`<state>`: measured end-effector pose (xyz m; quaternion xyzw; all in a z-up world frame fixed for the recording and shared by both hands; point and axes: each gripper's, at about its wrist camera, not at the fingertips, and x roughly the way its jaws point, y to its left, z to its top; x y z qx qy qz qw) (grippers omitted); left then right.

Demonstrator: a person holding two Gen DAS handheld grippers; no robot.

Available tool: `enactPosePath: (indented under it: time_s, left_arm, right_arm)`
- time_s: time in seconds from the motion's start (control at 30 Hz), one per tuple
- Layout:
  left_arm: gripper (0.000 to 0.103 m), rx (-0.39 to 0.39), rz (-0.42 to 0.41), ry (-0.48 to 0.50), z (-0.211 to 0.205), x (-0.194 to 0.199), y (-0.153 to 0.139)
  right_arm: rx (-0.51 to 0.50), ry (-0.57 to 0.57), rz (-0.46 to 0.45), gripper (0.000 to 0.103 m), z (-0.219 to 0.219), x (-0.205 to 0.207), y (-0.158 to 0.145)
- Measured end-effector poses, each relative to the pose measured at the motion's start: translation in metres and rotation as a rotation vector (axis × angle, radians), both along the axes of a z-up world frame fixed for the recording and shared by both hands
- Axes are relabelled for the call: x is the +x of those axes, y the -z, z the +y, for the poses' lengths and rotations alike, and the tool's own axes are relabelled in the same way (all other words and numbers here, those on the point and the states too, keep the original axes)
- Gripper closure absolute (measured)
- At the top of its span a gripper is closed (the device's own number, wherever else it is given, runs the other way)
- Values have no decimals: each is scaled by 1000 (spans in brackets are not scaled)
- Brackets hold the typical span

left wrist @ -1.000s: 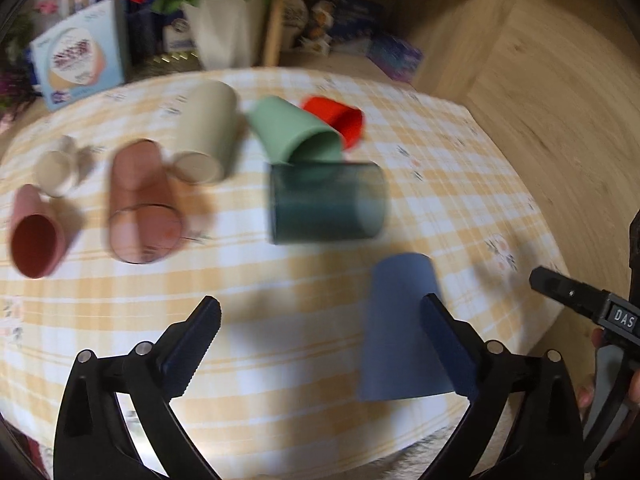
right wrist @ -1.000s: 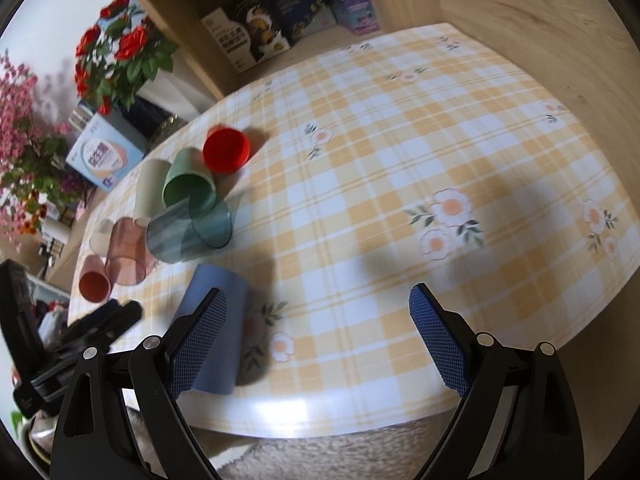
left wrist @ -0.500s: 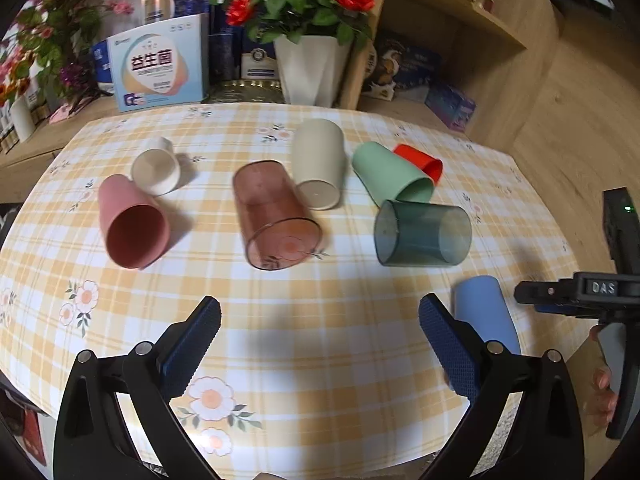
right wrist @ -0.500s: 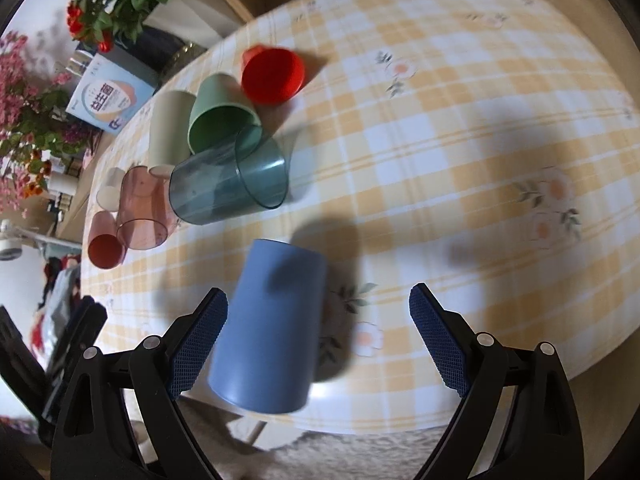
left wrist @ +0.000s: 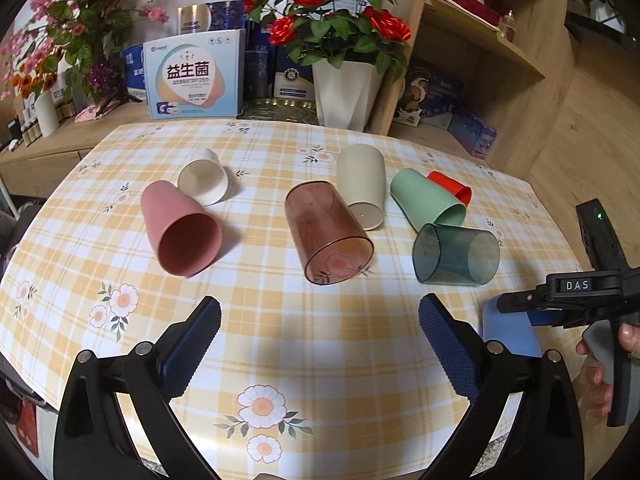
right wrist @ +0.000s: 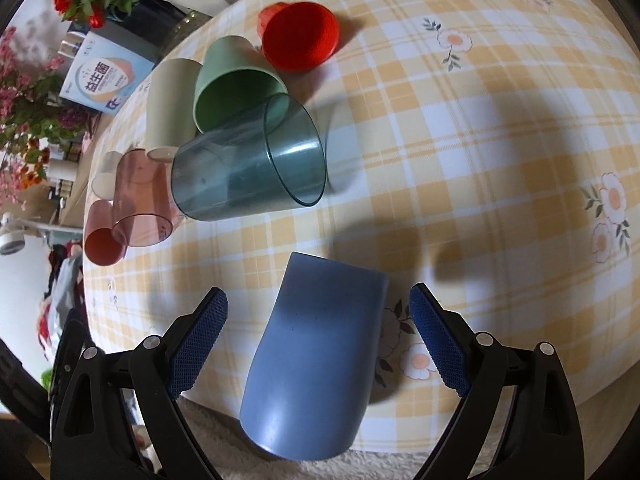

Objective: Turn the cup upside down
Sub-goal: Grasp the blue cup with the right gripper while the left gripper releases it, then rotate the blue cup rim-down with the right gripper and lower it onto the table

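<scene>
Both tongs wide, right tongs (right wrist: 318,330) astride blue cup (right wrist: 316,356)

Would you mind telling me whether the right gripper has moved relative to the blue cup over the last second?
Yes. The right gripper has swung over the blue cup, which now lies between its open fingers; earlier the cup sat behind its left finger.
</scene>
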<state>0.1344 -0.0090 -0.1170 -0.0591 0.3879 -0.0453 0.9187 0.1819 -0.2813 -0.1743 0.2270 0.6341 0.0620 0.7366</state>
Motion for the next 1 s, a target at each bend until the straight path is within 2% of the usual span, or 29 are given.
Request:
enactPosePath:
  time_s: [0.3,0.33,0.37,0.4,0.57,0.77,1.0]
  left_arm:
    - [6,-14,9,-15,4,-1,3]
    - [6,-14,9,-15,4,-1,3]
    - [6,-15,11,-15,4,-1,3]
    - [6,-17,12,-15,5,-1,3]
    - [6,-24,18,-20,4,-2,3]
    - [6,-35,20,-27,3,-3,2]
    - [6,-23,7,-10,-5,-8,0]
  right_arm:
    - [11,25,17,14,-2,5,10]
    - [11,22,17,17,-1,6,10]
    - [9,17,18,25,0,6,11]
    - [0,13,32,40,1,7,13]
    - [32,27,34,46,-3,4,18]
    - [74,36,-33,48,-4,-8,6]
    - [80,35,-195,48,-6,-42,-19]
